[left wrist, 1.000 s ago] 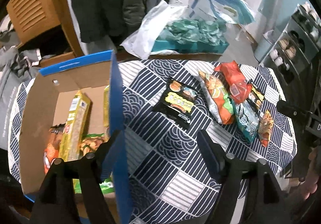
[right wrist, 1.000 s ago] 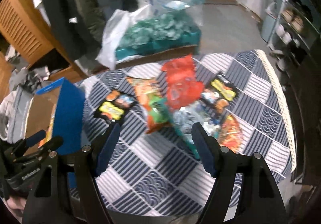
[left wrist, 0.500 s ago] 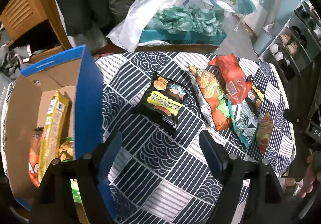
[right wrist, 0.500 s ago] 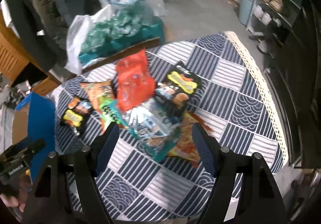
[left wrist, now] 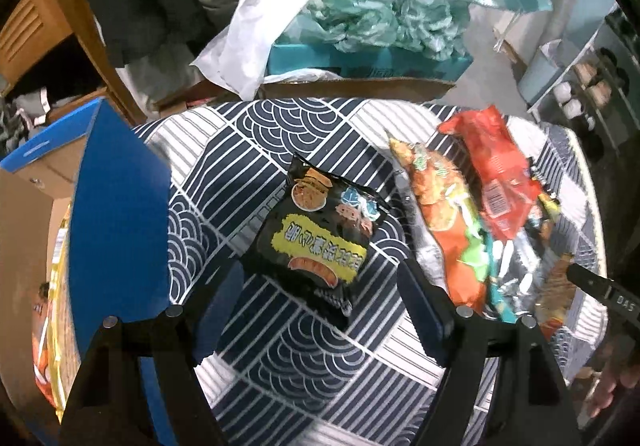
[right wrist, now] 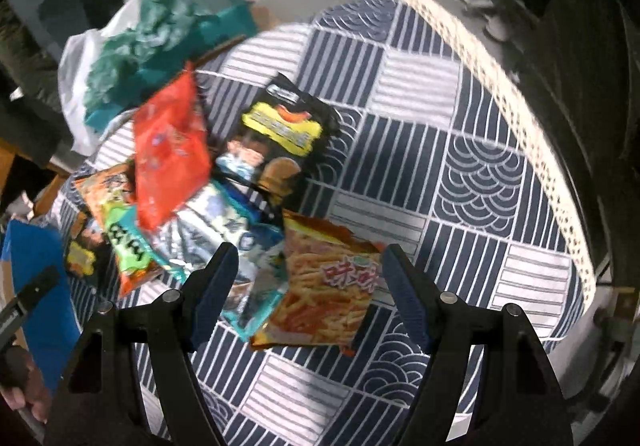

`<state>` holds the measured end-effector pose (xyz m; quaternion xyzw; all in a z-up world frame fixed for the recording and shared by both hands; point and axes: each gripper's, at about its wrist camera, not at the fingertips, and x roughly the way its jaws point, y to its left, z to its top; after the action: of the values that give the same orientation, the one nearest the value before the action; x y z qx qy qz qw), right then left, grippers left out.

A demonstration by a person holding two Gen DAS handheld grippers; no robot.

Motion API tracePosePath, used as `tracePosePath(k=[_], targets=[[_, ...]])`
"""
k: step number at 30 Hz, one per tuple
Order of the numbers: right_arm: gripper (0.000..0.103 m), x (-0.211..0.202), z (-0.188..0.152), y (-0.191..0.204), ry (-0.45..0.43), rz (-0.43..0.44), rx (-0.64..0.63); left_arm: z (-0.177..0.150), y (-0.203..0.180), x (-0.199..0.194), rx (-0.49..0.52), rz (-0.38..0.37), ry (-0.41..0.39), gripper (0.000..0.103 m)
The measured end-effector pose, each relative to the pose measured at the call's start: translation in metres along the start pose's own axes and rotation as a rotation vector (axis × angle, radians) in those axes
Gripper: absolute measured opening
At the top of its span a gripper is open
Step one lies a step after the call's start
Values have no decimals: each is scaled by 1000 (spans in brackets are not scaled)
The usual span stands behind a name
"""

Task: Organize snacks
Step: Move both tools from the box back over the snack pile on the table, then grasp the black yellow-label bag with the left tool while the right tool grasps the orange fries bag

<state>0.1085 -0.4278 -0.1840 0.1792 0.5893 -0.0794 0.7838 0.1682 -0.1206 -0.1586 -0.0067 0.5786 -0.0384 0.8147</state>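
Since the black packet (left wrist: 320, 242) lies on the tablecloth (left wrist: 280, 366) between the spread left gripper (left wrist: 320, 298) fingers, long axis probably diagonal, left is nearer; right gripper (right wrist: 310, 278), also spread, hovers over the fries packet (right wrist: 324, 286).

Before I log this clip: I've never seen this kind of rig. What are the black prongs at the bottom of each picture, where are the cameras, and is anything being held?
No robot here: a person carries two handheld grippers, each with a fisheye camera looking along its fingers. The prongs are those fingers. The left gripper is open over a lone black snack packet on the patterned tablecloth, beside a blue cardboard box that already holds some snacks. The right gripper is open over a fries packet at the edge of a pile: a red bag, another black packet, an orange-green bag. Nothing is held.
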Motion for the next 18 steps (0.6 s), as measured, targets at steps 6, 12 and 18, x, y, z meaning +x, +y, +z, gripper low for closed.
tracePosePath(k=[6,12,18], targets=[[75,27,-3,-9,64,3,28,4,-7,17,39,4,14,80],[75,47,-6,-17,103,-4,42,13,-4,31,52,32,8,80],[55,47,-7,-7,85,-42,-28,17,-2,39,56,30,16,80]])
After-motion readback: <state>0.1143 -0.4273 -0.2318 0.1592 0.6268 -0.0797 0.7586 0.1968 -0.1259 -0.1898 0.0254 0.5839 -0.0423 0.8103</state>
